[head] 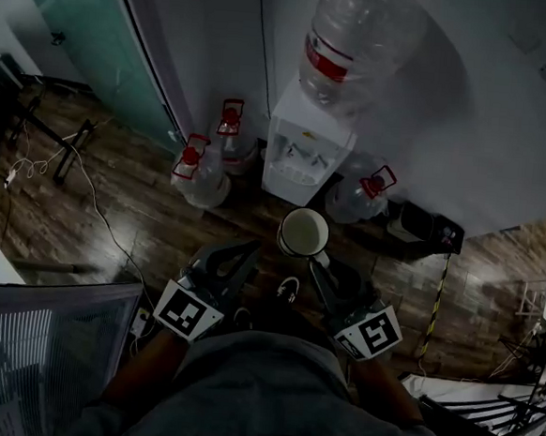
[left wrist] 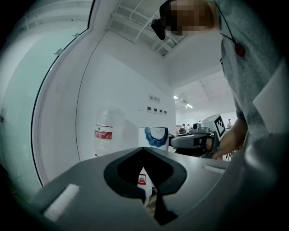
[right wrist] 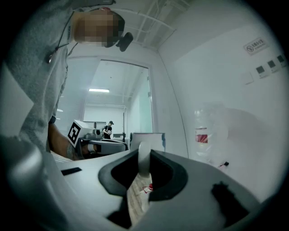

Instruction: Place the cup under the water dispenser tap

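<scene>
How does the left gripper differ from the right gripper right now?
The right gripper is closed on the cup by its handle; the left gripper holds nothing. That handle keeps the right gripper's jaws apart, while the left gripper's jaws meet at the tips. Both point toward the water dispenser.

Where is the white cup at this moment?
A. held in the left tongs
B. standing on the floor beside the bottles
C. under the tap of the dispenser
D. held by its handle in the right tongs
D: in the right gripper view the right tongs pinch the handle of the cup; the head view shows it short of the water dispenser.
</scene>
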`<act>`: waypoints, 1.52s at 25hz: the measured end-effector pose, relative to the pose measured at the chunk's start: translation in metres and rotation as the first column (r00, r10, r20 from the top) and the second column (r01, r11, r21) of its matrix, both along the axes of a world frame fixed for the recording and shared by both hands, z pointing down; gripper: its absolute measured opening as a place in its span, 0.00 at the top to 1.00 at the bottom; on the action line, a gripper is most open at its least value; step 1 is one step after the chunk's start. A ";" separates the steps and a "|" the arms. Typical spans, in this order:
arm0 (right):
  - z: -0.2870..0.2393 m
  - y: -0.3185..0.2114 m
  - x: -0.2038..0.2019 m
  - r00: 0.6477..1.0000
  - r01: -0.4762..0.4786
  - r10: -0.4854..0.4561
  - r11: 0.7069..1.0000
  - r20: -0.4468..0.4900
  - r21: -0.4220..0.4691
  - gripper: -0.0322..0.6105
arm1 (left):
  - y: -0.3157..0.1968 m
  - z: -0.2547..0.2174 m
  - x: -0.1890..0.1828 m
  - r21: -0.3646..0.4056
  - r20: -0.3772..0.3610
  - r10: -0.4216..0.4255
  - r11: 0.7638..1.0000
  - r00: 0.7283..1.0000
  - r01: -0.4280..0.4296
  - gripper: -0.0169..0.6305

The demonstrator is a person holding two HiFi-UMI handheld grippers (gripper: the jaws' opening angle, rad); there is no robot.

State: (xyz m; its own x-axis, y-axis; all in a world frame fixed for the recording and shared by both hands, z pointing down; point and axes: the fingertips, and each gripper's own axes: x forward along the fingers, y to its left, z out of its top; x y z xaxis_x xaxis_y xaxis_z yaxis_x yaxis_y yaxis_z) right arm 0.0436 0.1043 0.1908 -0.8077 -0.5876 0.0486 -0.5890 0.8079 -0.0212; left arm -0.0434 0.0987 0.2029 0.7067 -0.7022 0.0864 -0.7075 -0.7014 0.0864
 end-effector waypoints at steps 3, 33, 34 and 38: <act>0.001 -0.030 0.010 1.000 0.021 -0.021 1.000 0.000 0.002 0.85 | -0.029 0.001 0.010 0.003 0.021 -0.021 1.000 1.000 0.021 0.96; 0.094 -0.243 0.023 1.000 -0.007 0.006 0.997 -0.010 -0.075 0.85 | -0.248 0.087 0.023 -0.088 0.009 -0.039 0.995 0.999 0.040 0.96; 0.099 -0.249 0.020 1.000 -0.014 0.014 0.997 -0.008 -0.072 0.85 | -0.255 0.094 0.019 -0.094 0.005 -0.037 0.995 0.999 0.037 0.96; 0.125 -0.267 0.009 0.999 -0.049 0.048 0.997 -0.008 -0.067 0.85 | -0.278 0.125 0.006 -0.120 -0.003 -0.032 0.992 0.999 0.031 0.96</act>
